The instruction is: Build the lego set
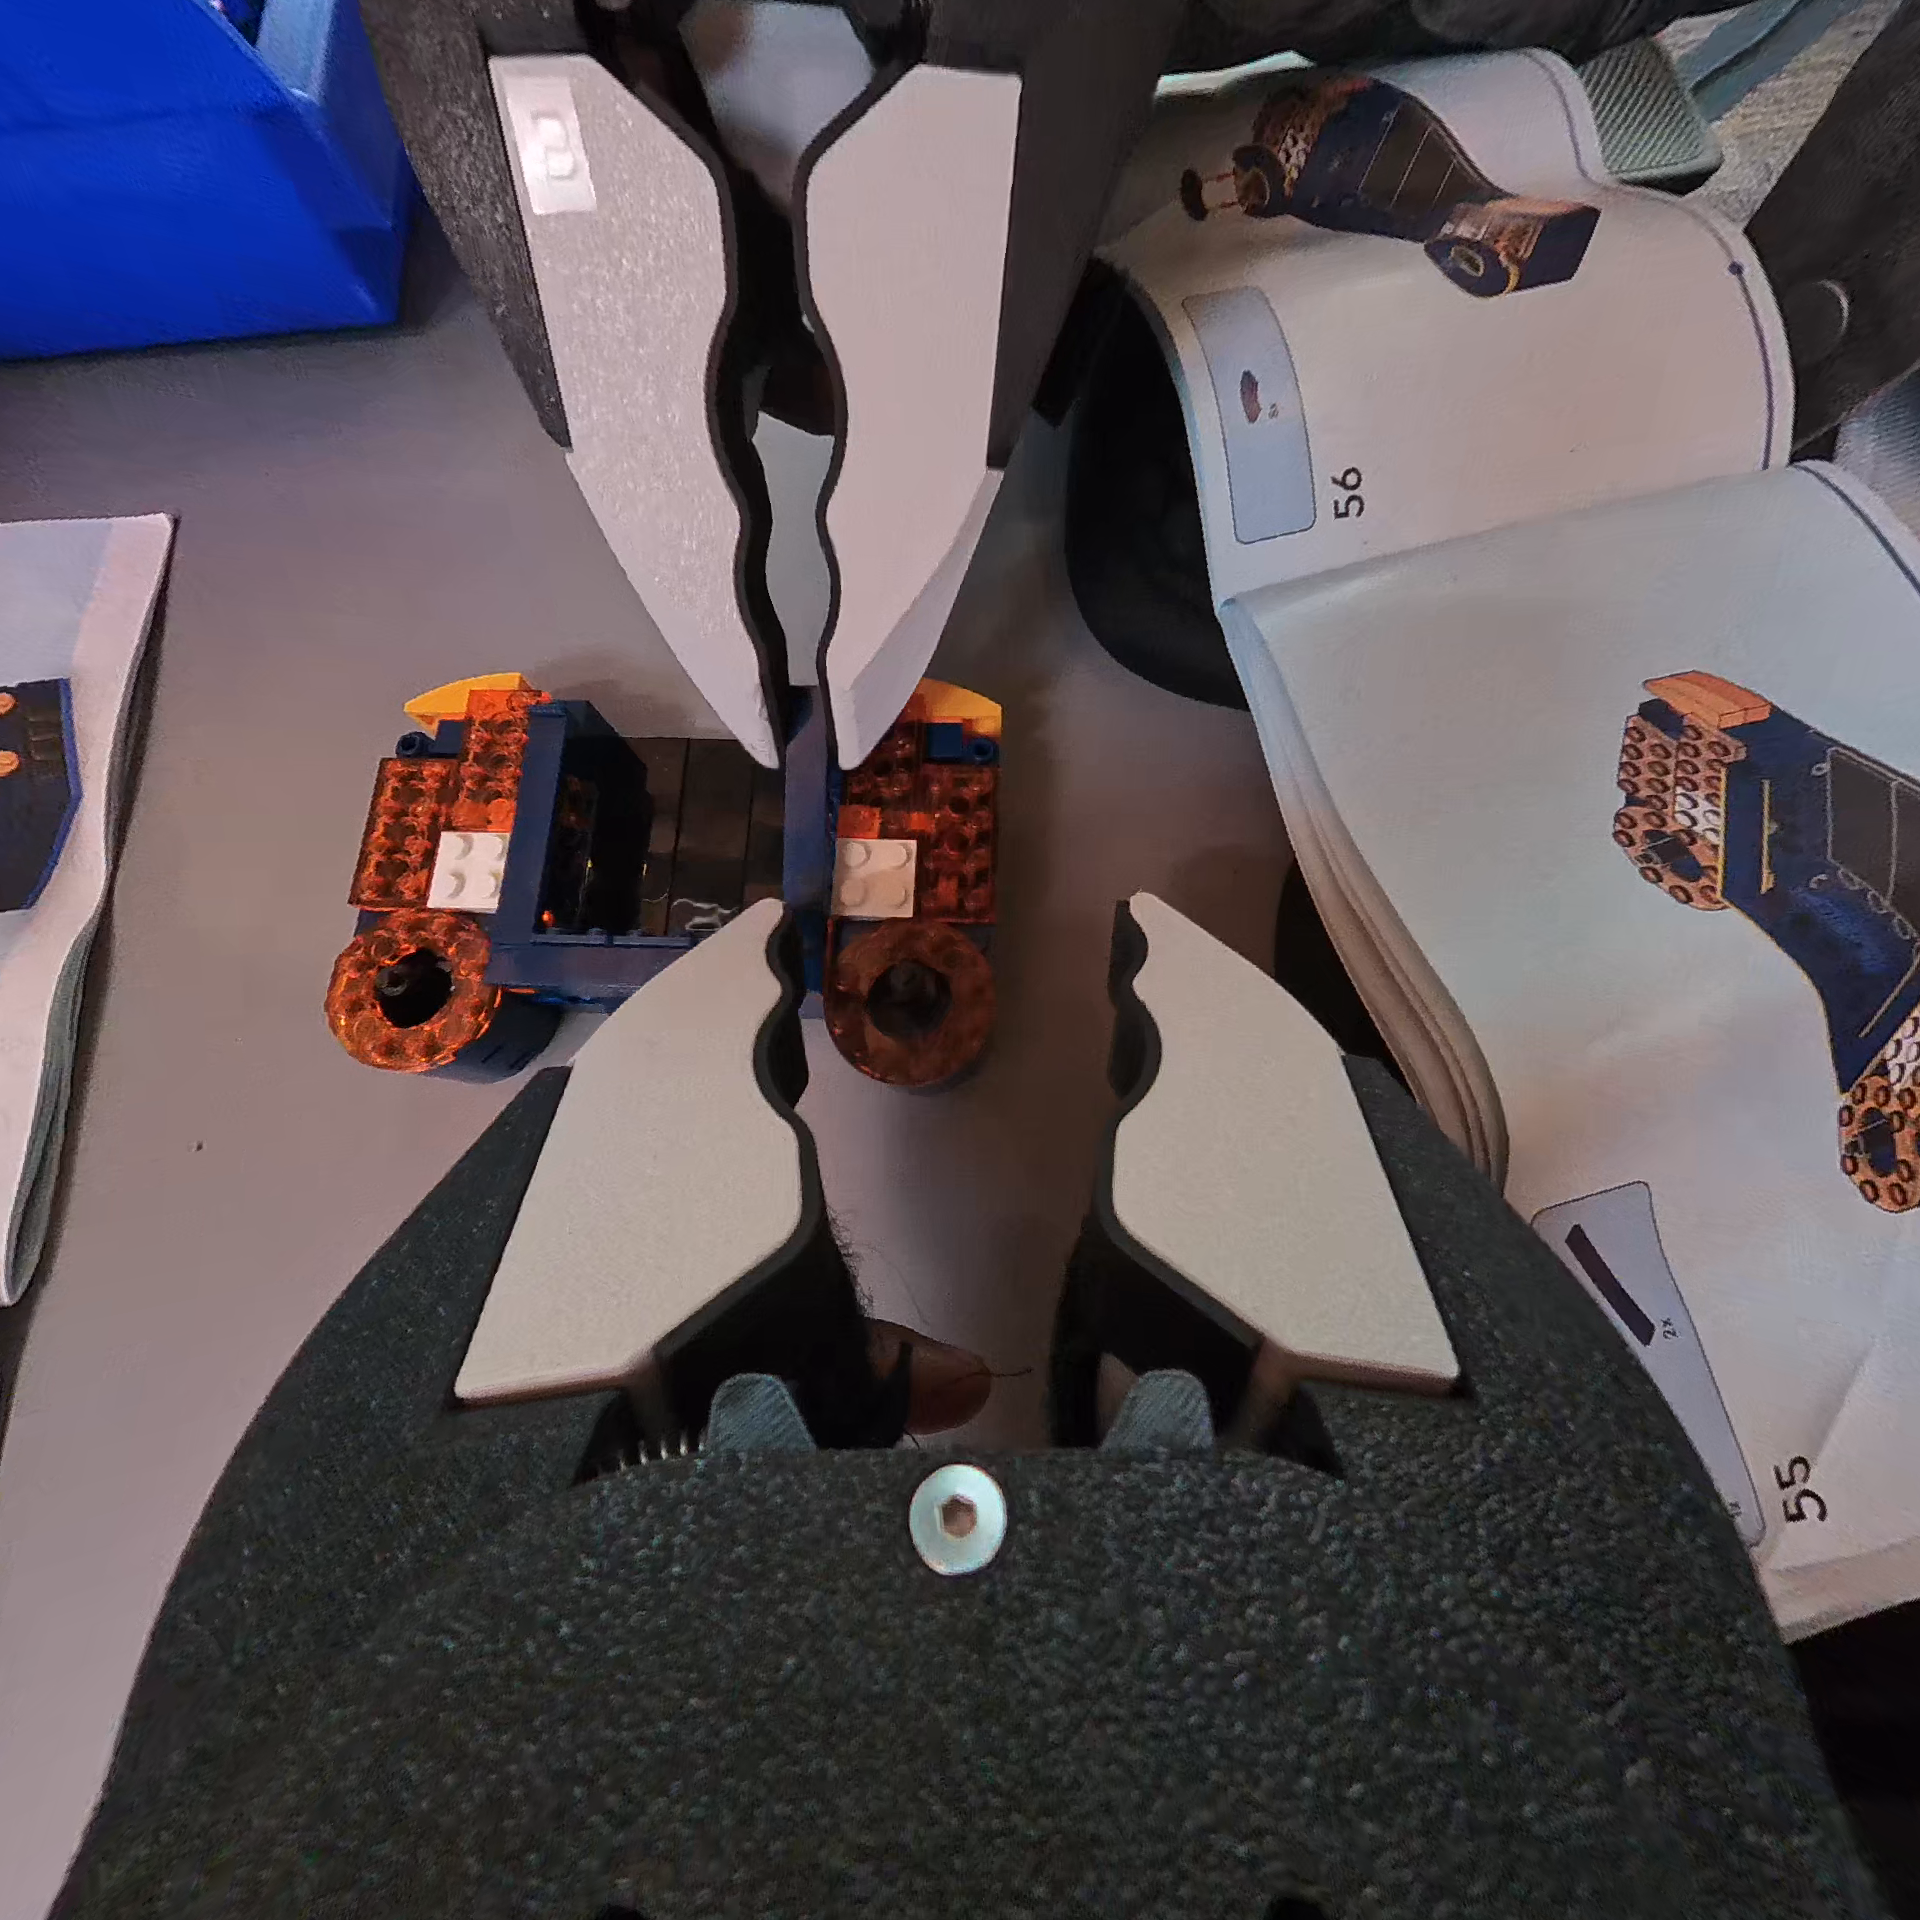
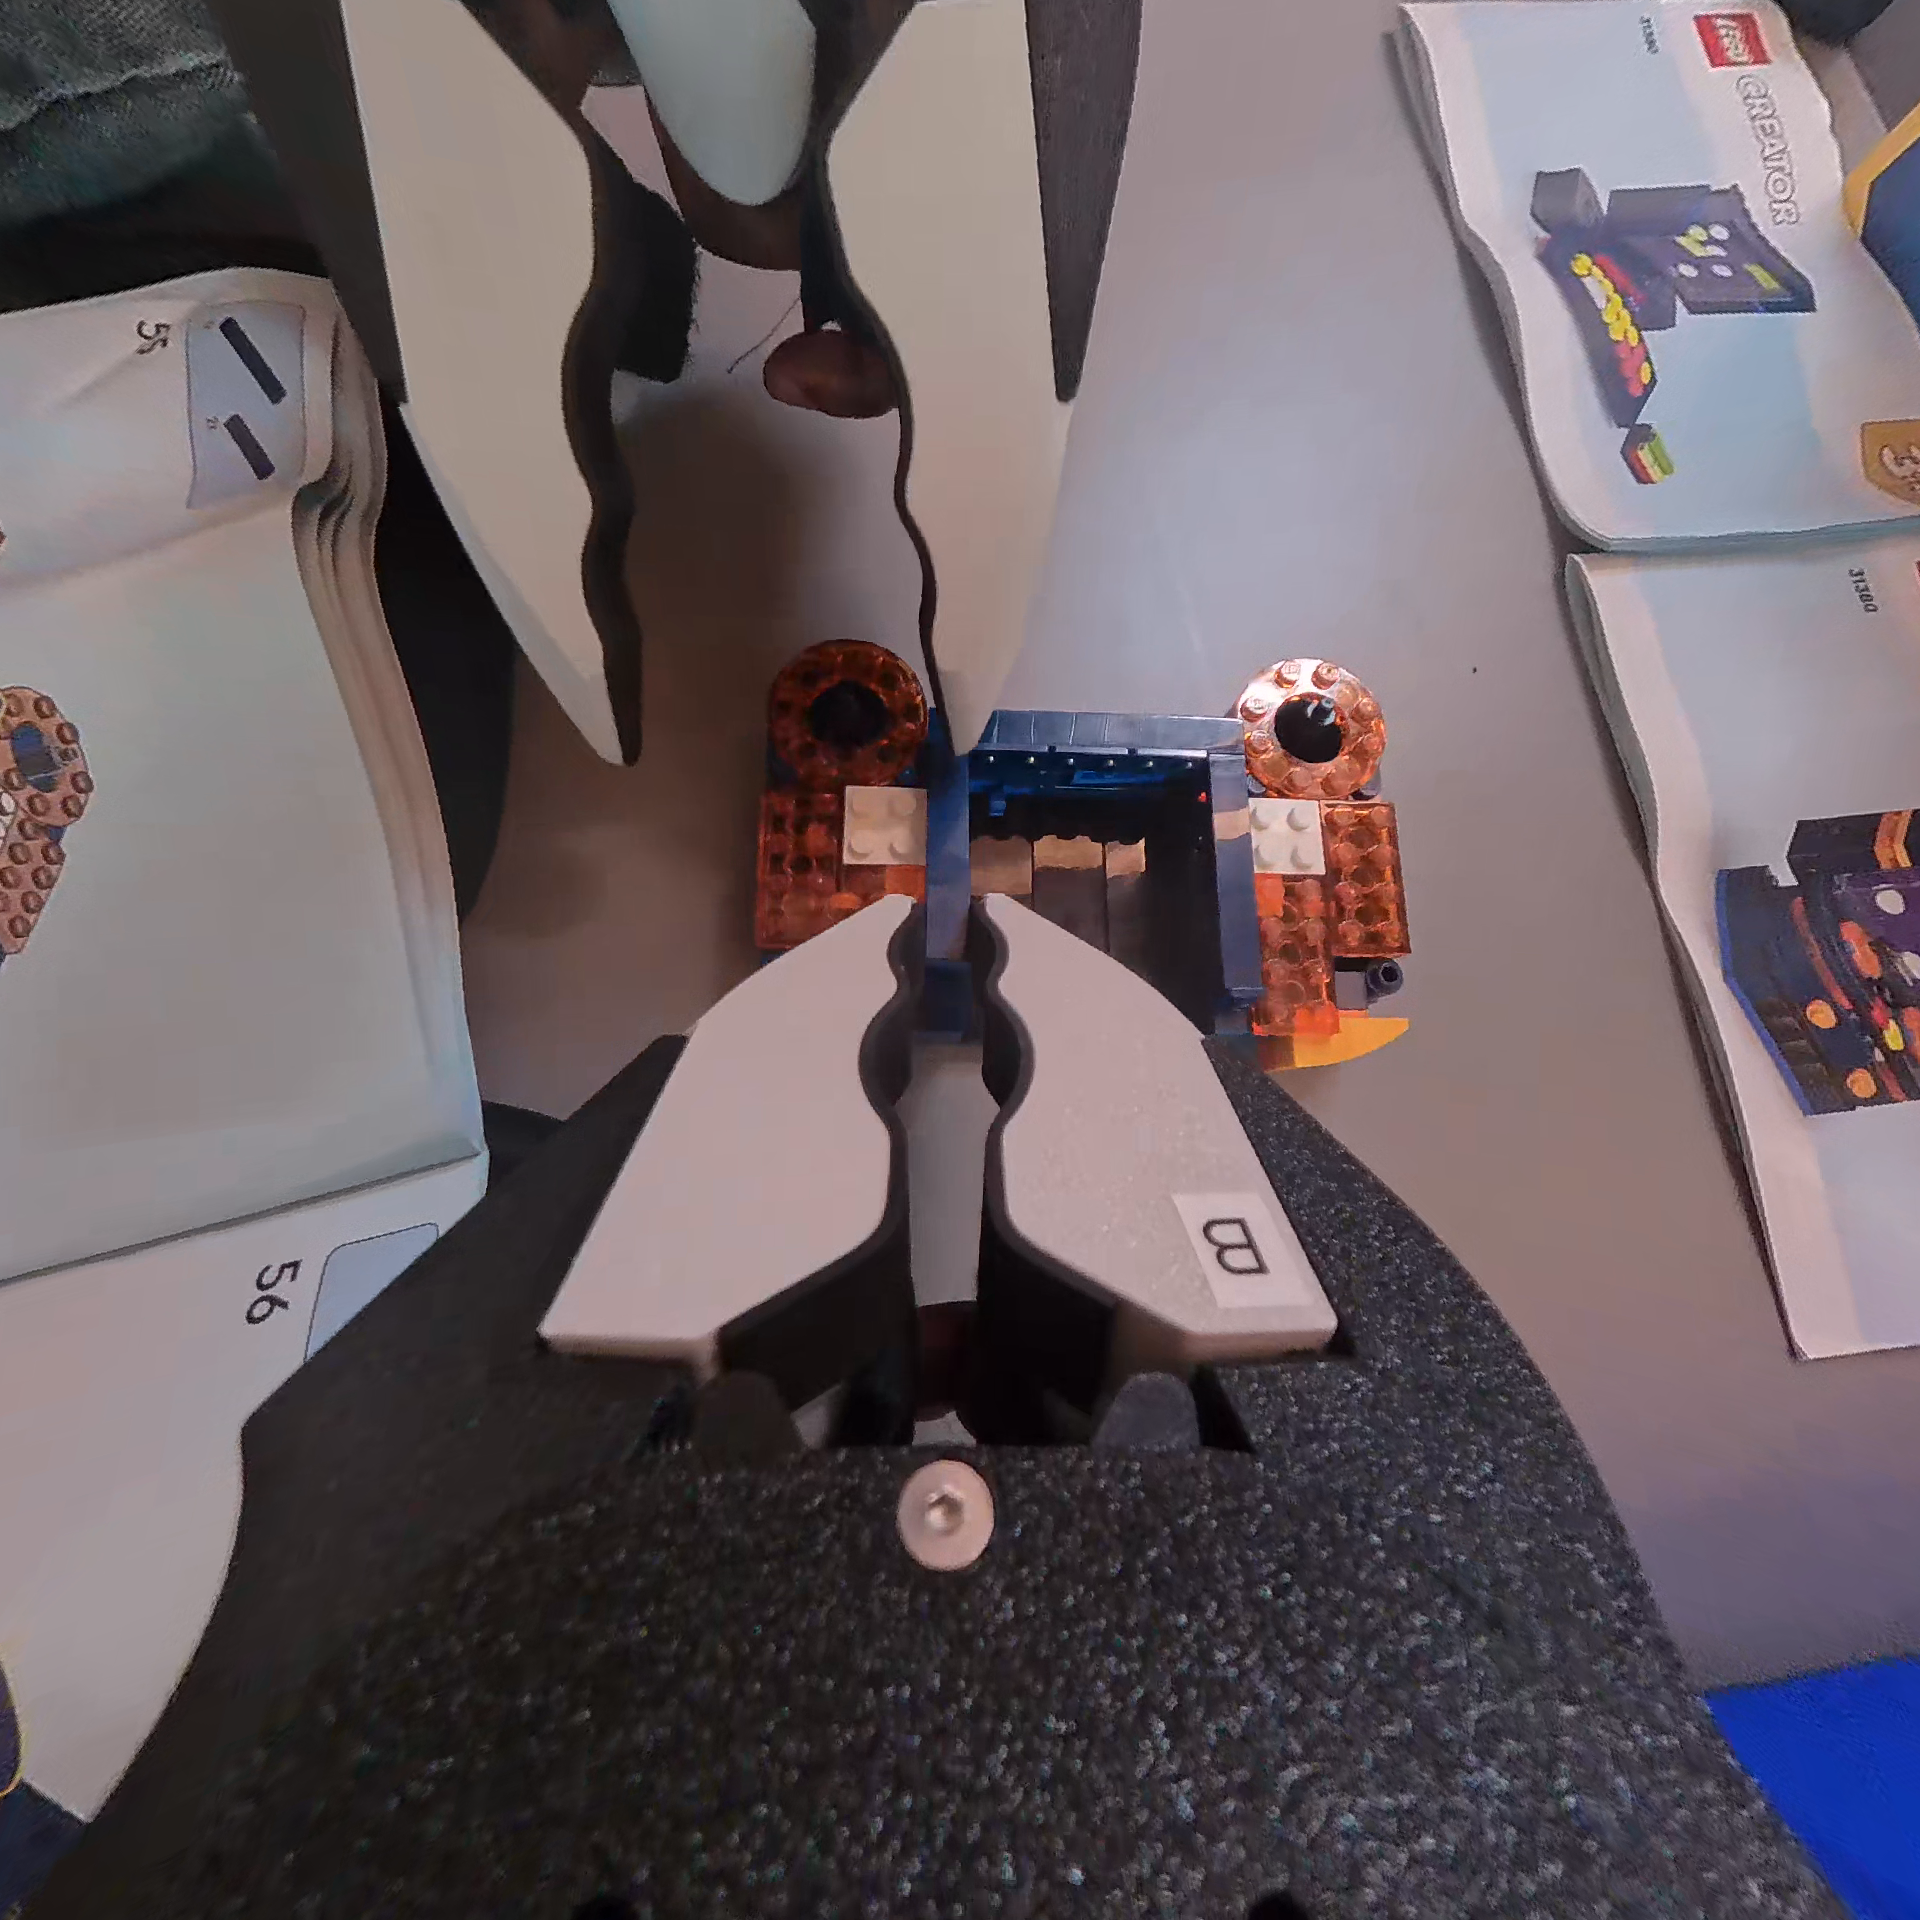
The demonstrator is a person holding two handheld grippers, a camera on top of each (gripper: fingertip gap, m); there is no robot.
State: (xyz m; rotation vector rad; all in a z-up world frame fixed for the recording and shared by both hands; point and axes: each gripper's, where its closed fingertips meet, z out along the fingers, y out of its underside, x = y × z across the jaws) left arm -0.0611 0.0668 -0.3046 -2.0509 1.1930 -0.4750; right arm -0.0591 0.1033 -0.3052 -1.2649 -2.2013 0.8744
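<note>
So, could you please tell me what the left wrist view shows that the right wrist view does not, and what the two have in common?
Only the left wrist view shows the big blue bin at the table's far corner and the open booklet's upper page, with its picture of a long model.

Only the right wrist view shows two closed booklets lying flat on the table.

Both show the orange and blue lego model on the grey table, the open instruction booklet, the left gripper open and the right gripper shut on the model's blue bar.
</note>
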